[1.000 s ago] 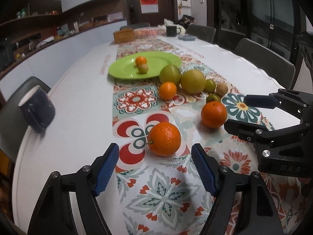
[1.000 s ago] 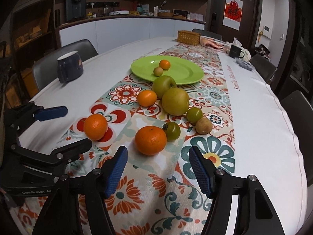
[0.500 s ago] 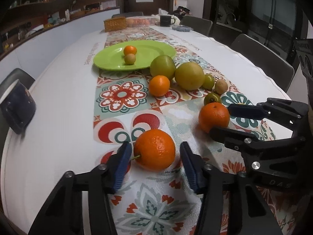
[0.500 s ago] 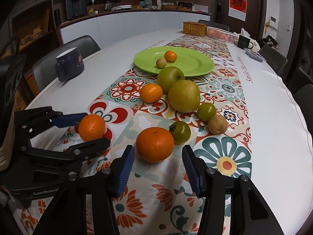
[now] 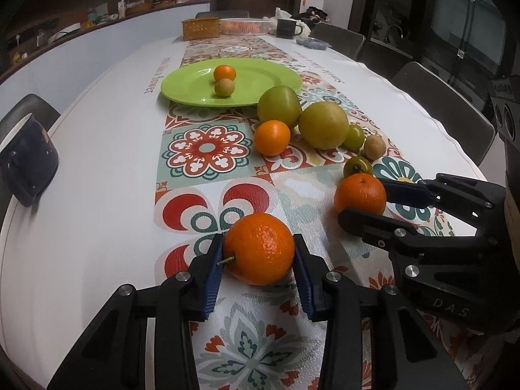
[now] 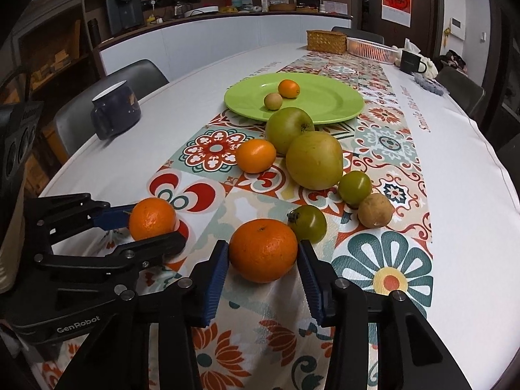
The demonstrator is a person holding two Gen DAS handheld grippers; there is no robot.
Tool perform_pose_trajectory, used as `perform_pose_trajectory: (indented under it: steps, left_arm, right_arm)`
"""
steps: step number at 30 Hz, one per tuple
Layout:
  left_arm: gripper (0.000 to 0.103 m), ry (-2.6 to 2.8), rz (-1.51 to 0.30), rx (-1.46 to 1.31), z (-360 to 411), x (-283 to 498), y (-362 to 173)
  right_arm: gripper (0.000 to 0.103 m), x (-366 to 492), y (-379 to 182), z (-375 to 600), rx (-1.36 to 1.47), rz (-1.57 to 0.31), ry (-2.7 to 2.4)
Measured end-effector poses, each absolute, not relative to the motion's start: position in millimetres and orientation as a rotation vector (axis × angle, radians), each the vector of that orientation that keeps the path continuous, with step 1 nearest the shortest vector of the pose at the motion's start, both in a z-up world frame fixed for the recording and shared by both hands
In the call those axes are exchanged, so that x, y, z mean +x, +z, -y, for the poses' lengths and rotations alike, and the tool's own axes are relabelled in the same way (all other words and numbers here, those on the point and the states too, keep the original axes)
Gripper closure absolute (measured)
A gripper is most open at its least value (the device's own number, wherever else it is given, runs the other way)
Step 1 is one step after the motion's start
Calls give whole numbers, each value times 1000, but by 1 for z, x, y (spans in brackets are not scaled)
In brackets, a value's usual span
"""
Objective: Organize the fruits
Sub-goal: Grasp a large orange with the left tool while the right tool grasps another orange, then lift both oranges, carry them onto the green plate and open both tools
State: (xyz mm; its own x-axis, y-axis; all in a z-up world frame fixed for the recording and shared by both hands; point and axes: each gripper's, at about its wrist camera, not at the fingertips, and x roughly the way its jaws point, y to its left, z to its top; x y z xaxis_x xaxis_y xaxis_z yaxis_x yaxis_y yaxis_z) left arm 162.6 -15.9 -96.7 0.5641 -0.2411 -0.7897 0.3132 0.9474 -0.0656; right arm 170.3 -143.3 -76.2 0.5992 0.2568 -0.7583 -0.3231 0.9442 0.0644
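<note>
My left gripper is shut on an orange with a stem that rests on the patterned runner; it also shows in the right wrist view. My right gripper is shut on a second orange, which also shows in the left wrist view. A green plate further up the table holds a small orange and a small tan fruit. Between it and the grippers lie a green apple, a yellow pear, a tangerine and several small fruits.
A dark blue mug stands at the table's left edge. A wicker box, a white basket and a dark mug stand at the far end. Chairs line both sides.
Both grippers moved forward and narrowed from wide open until their pads closed on the two nearest oranges.
</note>
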Motion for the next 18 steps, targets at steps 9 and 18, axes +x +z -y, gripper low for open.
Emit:
perform_pose_trajectory:
  steps: [9,18]
  left_arm:
    - [63,-310,-886,72,13,154,-82]
    - [63,-292,-844,51,12,138,-57]
  right_arm:
    - [59,161,-63,143,-75,-841,342]
    - [59,145,-40,146,-65,-792,338]
